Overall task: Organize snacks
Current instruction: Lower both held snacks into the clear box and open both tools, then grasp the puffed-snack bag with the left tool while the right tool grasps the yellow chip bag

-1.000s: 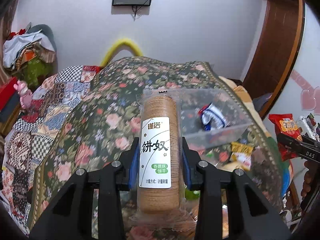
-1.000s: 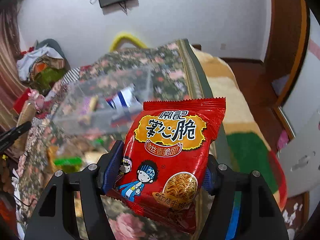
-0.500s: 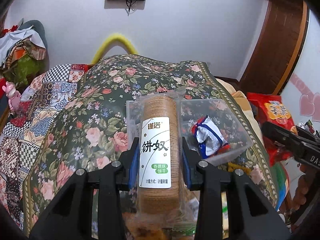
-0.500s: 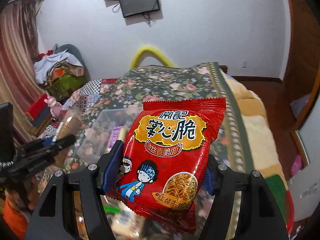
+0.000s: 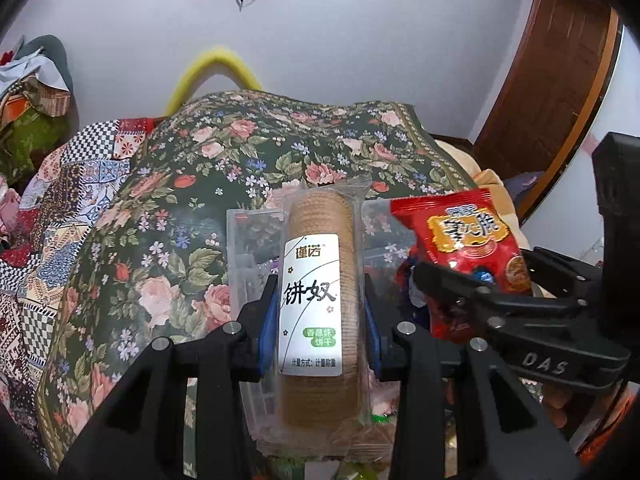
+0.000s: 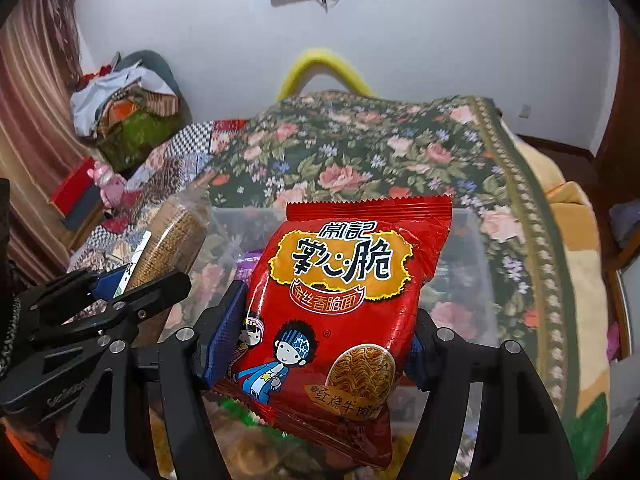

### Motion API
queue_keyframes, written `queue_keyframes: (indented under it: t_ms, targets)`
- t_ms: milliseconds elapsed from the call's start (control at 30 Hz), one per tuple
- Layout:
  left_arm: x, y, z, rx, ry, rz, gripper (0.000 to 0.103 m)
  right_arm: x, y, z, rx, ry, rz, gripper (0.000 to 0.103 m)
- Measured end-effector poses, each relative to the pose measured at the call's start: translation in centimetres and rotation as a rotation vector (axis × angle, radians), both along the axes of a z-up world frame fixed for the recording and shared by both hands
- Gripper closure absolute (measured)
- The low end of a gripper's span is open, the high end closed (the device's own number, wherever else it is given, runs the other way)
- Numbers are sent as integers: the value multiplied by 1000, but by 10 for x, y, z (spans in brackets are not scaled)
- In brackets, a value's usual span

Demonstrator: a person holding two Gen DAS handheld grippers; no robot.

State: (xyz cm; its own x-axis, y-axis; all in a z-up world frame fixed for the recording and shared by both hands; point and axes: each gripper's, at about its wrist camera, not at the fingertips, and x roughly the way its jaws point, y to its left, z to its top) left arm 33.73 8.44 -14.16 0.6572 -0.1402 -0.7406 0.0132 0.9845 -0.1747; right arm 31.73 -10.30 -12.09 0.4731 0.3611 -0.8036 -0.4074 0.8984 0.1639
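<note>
My left gripper [image 5: 318,320] is shut on a clear-wrapped roll of round biscuits [image 5: 318,268] with a white label, held over the left part of a clear plastic box [image 5: 240,248] on the floral bedspread. My right gripper [image 6: 316,344] is shut on a red crispy-noodle packet [image 6: 344,300], held over the same clear box [image 6: 464,248]. The right gripper and its packet [image 5: 468,248] show at the right of the left wrist view. The left gripper and biscuit roll [image 6: 172,240] show at the left of the right wrist view. A purple snack [image 6: 246,266] lies in the box.
The floral bedspread [image 5: 180,240] covers the bed, with a patchwork quilt [image 5: 52,208] on its left. A yellow arch [image 5: 216,68] stands against the white wall. Loose snack packets [image 6: 248,432] lie below the grippers. A wooden door [image 5: 552,92] is at the right.
Both grippers have moved in over the clear box and closer together. Each still holds its snack.
</note>
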Motion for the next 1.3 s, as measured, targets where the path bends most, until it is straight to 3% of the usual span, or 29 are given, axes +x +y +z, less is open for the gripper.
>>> queue_keyframes:
  t_ms: [267,500,633,1000,1300]
  targets:
    - [17,6,-16,-43,26,-8,67,11,7,-22,-27,61,28,38]
    - [15,3,-8,-8,8,-7,67,14,4,-23,-15,86,28,37]
    - [7,6,-1,-18,9,4,67,9,-1,-14,-21,62,20,30]
    - [-42,7,34,35,-34,23,66,-34,-26,36,-67,-81,11,26]
    - [-97,8,36,55,-17,29,43,-77,-55,50,-111,-140,-11,21]
